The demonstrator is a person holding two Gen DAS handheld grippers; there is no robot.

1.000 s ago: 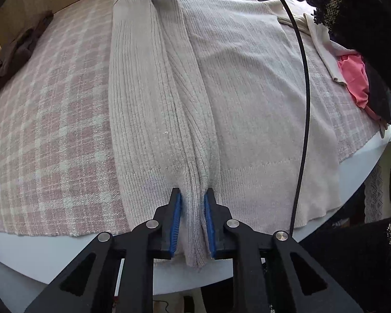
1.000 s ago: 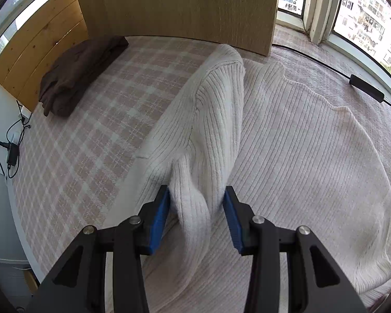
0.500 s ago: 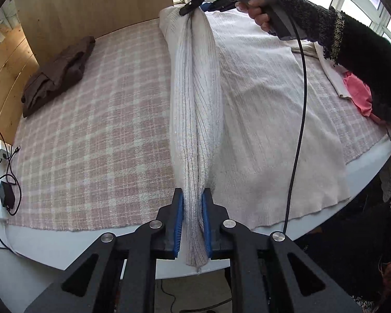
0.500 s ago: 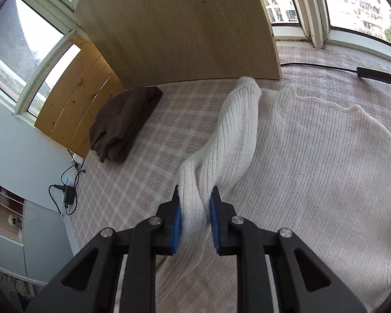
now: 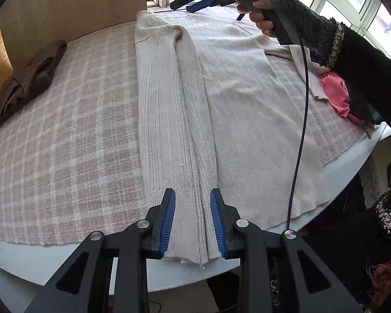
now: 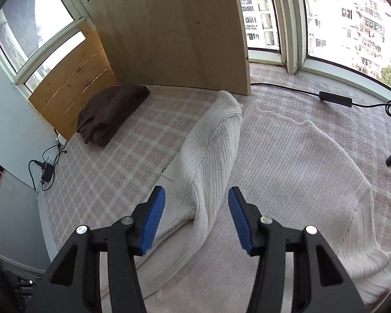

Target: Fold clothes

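A cream ribbed sweater [image 5: 242,99] lies spread on the checked table cover [image 5: 65,135]. Its left side and sleeve [image 5: 174,104] are folded inward as a long strip. My left gripper [image 5: 192,193] hovers over the strip's hem at the near table edge. Its jaws are opening and the cloth lies slack between them. In the right wrist view the sweater [image 6: 294,172] shows the folded shoulder ridge [image 6: 211,151] between the jaws of my right gripper [image 6: 196,193]. Those jaws are opening too, and their pads stand off the cloth. A hand holds the right gripper [image 5: 195,2] above the collar end.
A folded brown garment [image 6: 109,112] lies at the far left, in front of a wooden board [image 6: 174,31]. A pink garment [image 5: 333,94] and a cream piece [image 5: 299,62] lie at the right. A black cable with an adapter [image 6: 335,98] runs along the window side. The table's white edge [image 5: 26,258] is close.
Both grippers have let go of the folded strip and spread their jaws. Both have lifted, and the strip has dropped flat onto the sweater.
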